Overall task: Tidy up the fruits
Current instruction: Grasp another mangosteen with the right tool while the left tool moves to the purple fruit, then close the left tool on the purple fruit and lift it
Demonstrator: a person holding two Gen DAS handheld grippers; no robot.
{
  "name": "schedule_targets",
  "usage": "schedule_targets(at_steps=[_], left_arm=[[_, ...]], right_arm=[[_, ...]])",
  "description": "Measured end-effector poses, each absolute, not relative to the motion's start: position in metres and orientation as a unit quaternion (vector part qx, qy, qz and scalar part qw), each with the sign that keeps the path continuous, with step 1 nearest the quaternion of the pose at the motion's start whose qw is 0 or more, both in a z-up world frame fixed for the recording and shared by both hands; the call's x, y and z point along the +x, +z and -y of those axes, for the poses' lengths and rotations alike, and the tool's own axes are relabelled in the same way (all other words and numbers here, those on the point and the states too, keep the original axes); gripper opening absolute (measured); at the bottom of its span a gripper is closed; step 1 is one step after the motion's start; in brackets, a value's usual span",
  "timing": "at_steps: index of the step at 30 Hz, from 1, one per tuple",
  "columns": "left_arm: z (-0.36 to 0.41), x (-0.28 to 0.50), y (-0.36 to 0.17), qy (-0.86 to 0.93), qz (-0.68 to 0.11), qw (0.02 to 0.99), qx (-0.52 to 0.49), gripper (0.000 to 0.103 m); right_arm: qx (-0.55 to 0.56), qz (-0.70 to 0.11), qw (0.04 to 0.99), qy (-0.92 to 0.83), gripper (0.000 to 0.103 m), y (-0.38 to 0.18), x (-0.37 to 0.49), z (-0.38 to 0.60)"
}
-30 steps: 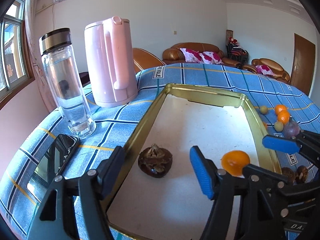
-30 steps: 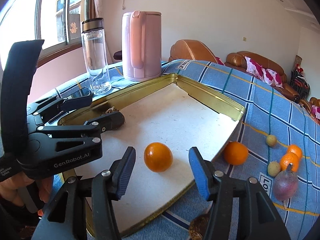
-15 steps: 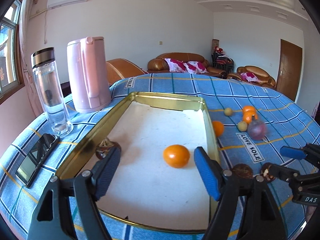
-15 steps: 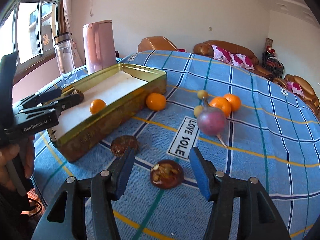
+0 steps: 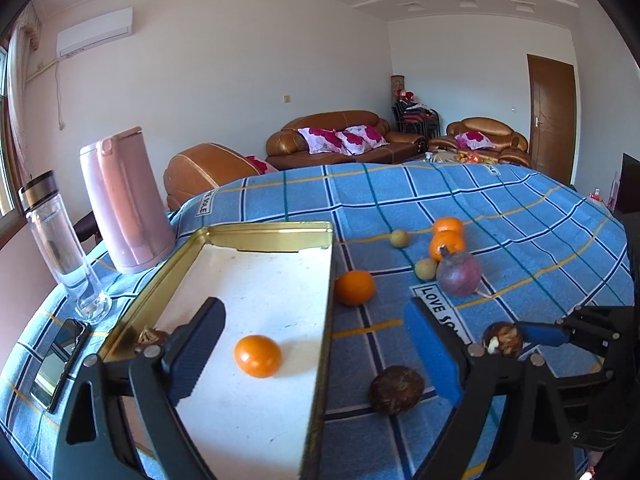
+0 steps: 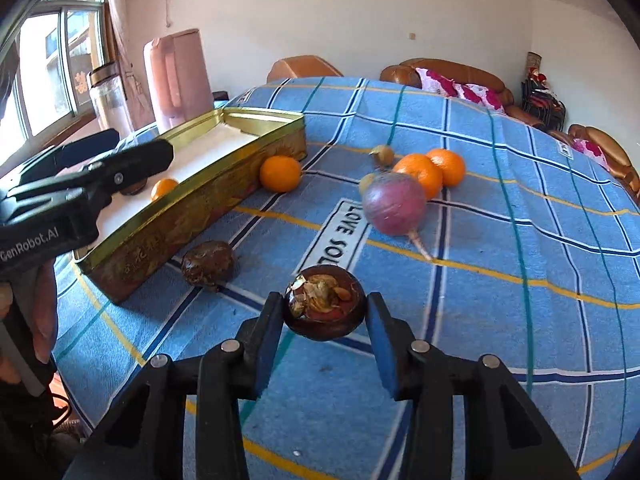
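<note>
Right tongs [image 6: 325, 314] have just closed on a mangosteen [image 6: 324, 306]; left tongs [image 5: 316, 344], just opening, gape empty above the tin tray [image 5: 280, 236].

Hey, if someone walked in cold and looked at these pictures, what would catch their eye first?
Probably the right gripper, whose jaws have just been closing around a dark brown split fruit on the blue checked tablecloth. Next, the gold tin tray to the left, with one orange on its white floor under the open left gripper. Beyond them, a purple round fruit sits among loose oranges.
</note>
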State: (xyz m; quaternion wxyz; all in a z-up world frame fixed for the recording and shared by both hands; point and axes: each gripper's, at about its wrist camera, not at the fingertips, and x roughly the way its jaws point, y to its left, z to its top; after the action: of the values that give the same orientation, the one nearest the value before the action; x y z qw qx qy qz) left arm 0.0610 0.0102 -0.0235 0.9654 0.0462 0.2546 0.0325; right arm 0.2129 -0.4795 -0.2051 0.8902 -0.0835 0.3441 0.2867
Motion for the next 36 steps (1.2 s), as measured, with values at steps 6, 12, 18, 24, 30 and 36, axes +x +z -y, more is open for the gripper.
schedule_targets(at_steps=[6,12,18,24,30,36], left_arm=[[0.035,0.092,-0.027,-0.005,-0.279,0.959,0.054,0.093],[0.069,0.122,-0.033,-0.027,-0.321,0.945,0.061,0.093],[0.086,0.148,-0.057,-0.031,-0.352,0.935,0.034,0.09],[0.094,0.168,-0.073,-0.035,-0.378,0.925,0.018,0.081],[0.106,0.182,-0.077,-0.043,-0.393,0.918,0.037,0.067],[0.108,0.188,-0.083,-0.058,-0.412,0.909,0.031,0.053]], right_arm=[[-0.059,-0.331,0.915,0.221,0.044,-0.193,0.241,0.516],[-0.038,-0.334,0.922,0.193,0.044,-0.187,0.261,0.541],[-0.024,-0.341,0.924,0.171,0.044,-0.197,0.275,0.555],[-0.021,-0.34,0.927,0.156,0.044,-0.198,0.283,0.564],[-0.013,-0.349,0.922,0.167,0.044,-0.2,0.291,0.568],[-0.011,-0.345,0.924,0.166,0.044,-0.2,0.29,0.569]])
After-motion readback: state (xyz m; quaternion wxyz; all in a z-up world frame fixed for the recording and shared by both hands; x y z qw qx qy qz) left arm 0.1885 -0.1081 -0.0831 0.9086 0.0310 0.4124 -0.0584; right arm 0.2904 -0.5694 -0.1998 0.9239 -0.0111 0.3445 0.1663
